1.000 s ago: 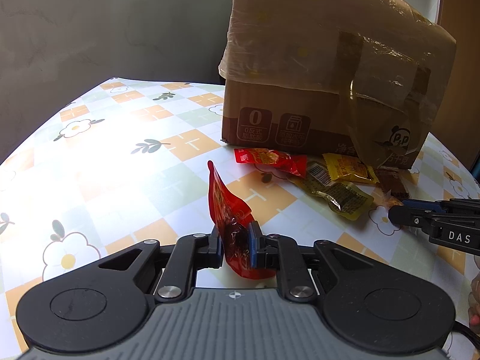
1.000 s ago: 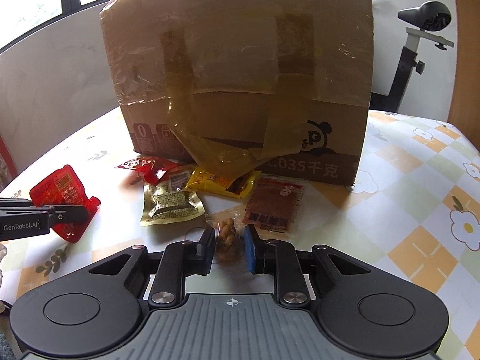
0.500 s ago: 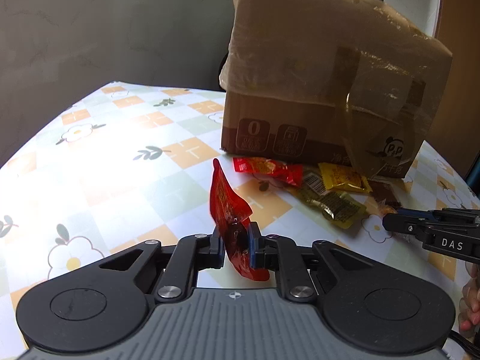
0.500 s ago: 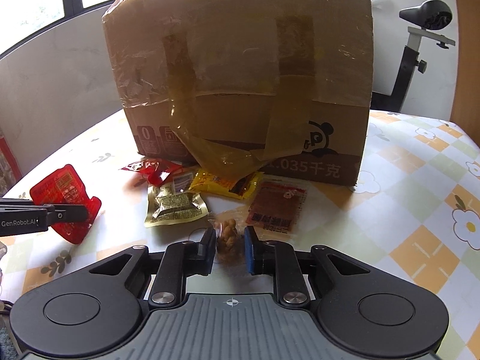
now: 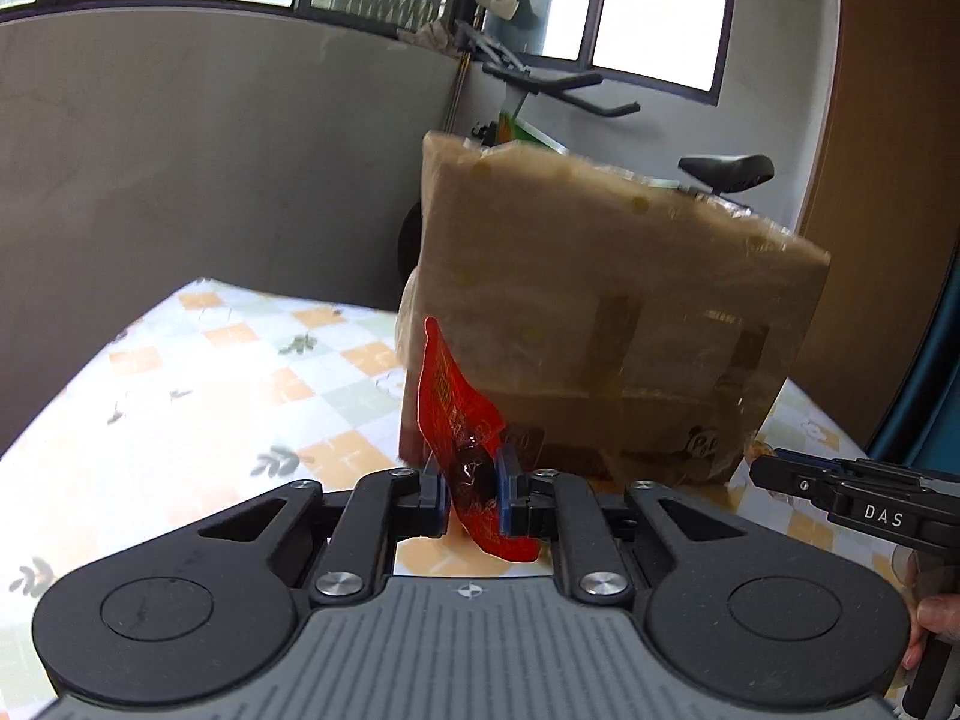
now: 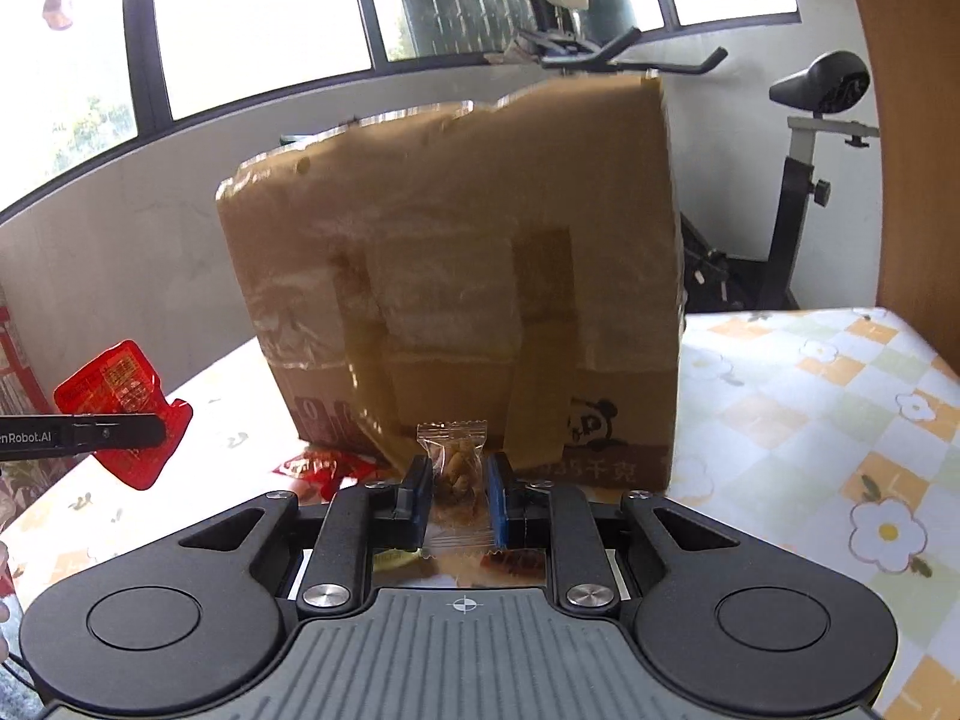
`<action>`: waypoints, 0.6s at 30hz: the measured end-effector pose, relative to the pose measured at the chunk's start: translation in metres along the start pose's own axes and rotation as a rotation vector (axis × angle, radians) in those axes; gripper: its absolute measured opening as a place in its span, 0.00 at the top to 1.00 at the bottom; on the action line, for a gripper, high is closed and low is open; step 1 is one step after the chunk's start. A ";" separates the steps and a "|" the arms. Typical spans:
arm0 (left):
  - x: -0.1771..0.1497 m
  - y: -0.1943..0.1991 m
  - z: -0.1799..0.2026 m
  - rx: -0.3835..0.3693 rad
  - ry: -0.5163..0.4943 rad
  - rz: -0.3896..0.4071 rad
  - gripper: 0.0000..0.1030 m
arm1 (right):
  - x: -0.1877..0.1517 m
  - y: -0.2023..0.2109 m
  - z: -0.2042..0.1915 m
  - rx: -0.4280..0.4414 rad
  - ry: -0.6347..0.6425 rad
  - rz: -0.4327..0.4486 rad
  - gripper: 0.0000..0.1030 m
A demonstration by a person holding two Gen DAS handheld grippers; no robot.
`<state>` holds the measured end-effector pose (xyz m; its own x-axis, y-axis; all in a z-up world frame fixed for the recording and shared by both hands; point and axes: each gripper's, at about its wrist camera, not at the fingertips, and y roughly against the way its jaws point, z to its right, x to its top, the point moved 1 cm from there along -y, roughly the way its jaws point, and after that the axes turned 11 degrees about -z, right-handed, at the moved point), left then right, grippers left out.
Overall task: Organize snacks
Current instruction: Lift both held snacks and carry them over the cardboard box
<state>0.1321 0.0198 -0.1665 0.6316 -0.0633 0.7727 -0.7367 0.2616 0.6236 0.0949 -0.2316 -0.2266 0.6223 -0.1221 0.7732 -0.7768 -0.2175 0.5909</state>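
Observation:
My left gripper (image 5: pixel 471 483) is shut on a red snack packet (image 5: pixel 459 420) and holds it up off the table; the packet also shows at the left of the right wrist view (image 6: pixel 123 414). My right gripper (image 6: pixel 459 480) is shut on a clear packet of nuts (image 6: pixel 454 468), lifted in front of the taped cardboard box (image 6: pixel 468 276). The box also shows in the left wrist view (image 5: pixel 600 312). The right gripper's fingers (image 5: pixel 798 477) reach in at the right of the left wrist view. Another red packet (image 6: pixel 324 468) lies at the box's foot.
The table has a checked floral cloth (image 6: pixel 810 408). An exercise bike (image 6: pixel 804 180) stands behind the box, beside a wooden panel (image 6: pixel 906 120). A grey wall (image 5: pixel 180 180) and windows lie beyond the table.
Both grippers have risen with their packets, so the views now look at the box's upper part and the room. The packets on the table have dropped mostly out of sight.

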 end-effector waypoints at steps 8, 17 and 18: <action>0.095 0.020 0.048 -0.113 -0.122 0.159 0.85 | 0.083 0.041 0.012 0.016 0.036 0.185 0.82; 0.178 -0.049 0.116 -0.166 -0.208 0.100 0.85 | 0.161 0.006 0.024 -0.060 0.086 0.174 0.82; 0.182 -0.059 0.119 -0.158 -0.196 0.083 0.85 | 0.164 -0.002 0.024 -0.071 0.084 0.162 0.82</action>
<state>0.2623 -0.1213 -0.0483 0.5003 -0.2169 0.8382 -0.7273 0.4200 0.5428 0.2010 -0.2747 -0.1064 0.4807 -0.0684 0.8742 -0.8729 -0.1327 0.4696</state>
